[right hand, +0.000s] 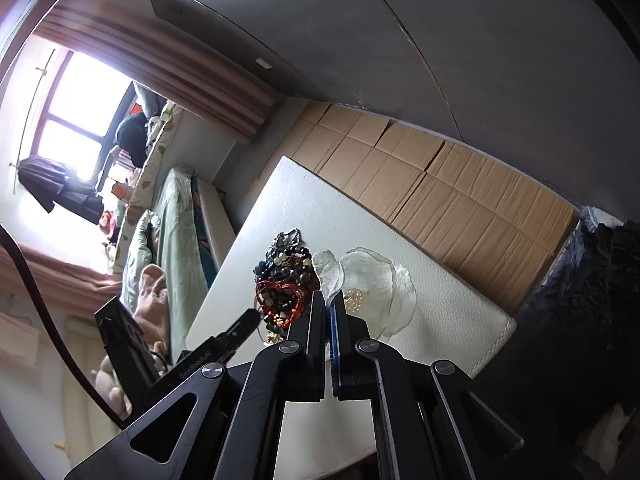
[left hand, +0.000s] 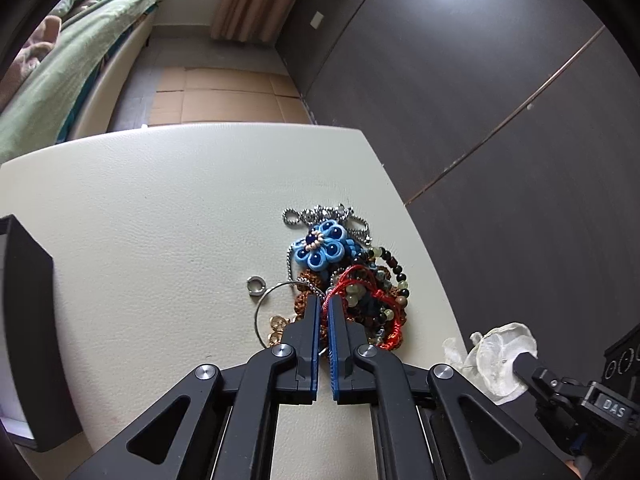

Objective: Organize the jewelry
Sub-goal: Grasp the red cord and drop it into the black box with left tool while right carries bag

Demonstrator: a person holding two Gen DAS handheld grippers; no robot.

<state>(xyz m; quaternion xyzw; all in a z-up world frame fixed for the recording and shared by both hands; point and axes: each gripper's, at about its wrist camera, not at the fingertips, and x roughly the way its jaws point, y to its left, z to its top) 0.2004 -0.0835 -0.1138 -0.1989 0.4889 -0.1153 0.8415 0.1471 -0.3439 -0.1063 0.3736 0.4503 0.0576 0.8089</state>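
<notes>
At far left a black box [left hand: 28, 320] stands on the cream, leather-grained worktop [left hand: 160, 208]. Right of centre lies the jewelry pile [left hand: 344, 276]: ball chain, blue fabric flower, steel ring, beads. The left gripper [left hand: 324, 304] has its jaws clenched on a red cord [left hand: 360, 280]. Far right, the right gripper [right hand: 329, 300], marked "DAS", grasps a translucent petal flower [right hand: 368, 276] in its jaws.

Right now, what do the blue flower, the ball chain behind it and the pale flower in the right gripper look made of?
Blue flower: seemingly wrapped cord or fabric, matte, with glossy dark-blue cabochons and a beaded centre. Ball chain: metal, bright silver, tiny shiny linked balls. Pale flower: thin translucent petals, possibly organza or resin, with gold beads at the middle; the right gripper pinches a petal edge.
</notes>
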